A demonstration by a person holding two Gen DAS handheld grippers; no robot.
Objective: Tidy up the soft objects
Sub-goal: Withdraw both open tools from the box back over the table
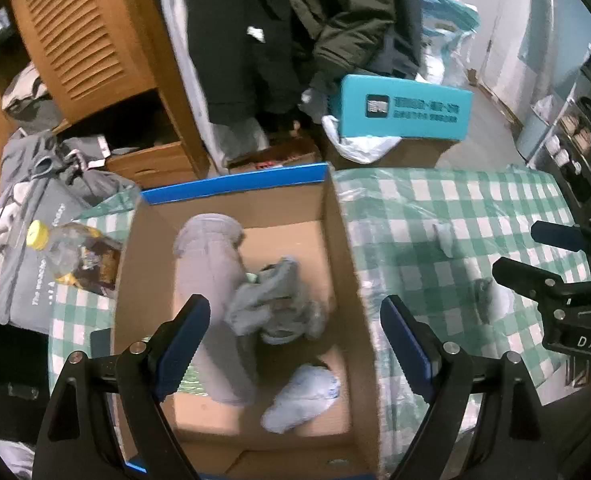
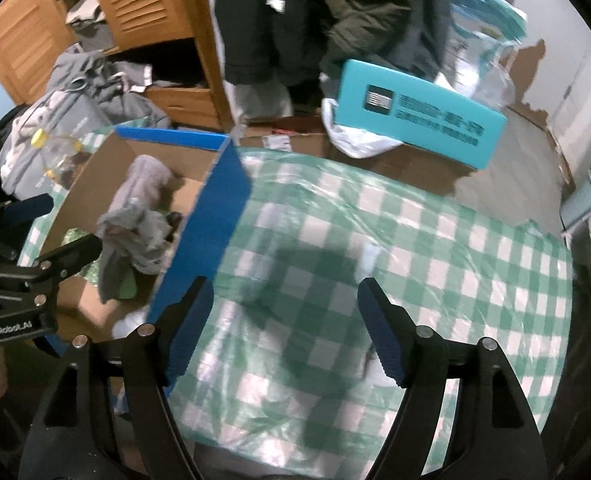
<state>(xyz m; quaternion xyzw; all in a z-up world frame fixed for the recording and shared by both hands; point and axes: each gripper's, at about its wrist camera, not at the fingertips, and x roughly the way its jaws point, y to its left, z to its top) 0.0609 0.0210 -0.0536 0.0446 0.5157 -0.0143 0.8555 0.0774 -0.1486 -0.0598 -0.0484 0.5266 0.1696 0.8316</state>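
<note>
An open cardboard box [image 1: 347, 240] with blue outer walls stands on the green checked tablecloth [image 1: 455, 200]. Inside lie a long grey sock [image 1: 211, 272], a crumpled grey cloth [image 1: 271, 300] and a pale blue cloth [image 1: 303, 396]. My left gripper [image 1: 295, 312] hangs open over the box with nothing between its fingers. To the right of the box, a small pale sock [image 1: 443, 238] and a dark grey piece [image 1: 485, 300] lie on the tablecloth. Above the tablecloth [image 2: 435, 240], my right gripper [image 2: 285, 292] is open and empty, the pale sock [image 2: 369, 258] just beyond its right finger.
A plastic bottle with a yellow cap [image 1: 55, 248] lies left of the box beside a heap of grey clothes [image 1: 27, 200]. Behind the table are a teal carton [image 1: 403, 108], hanging dark coats [image 1: 295, 20] and a wooden cabinet [image 1: 87, 40]. A metal shelf [image 1: 587, 120] stands at right.
</note>
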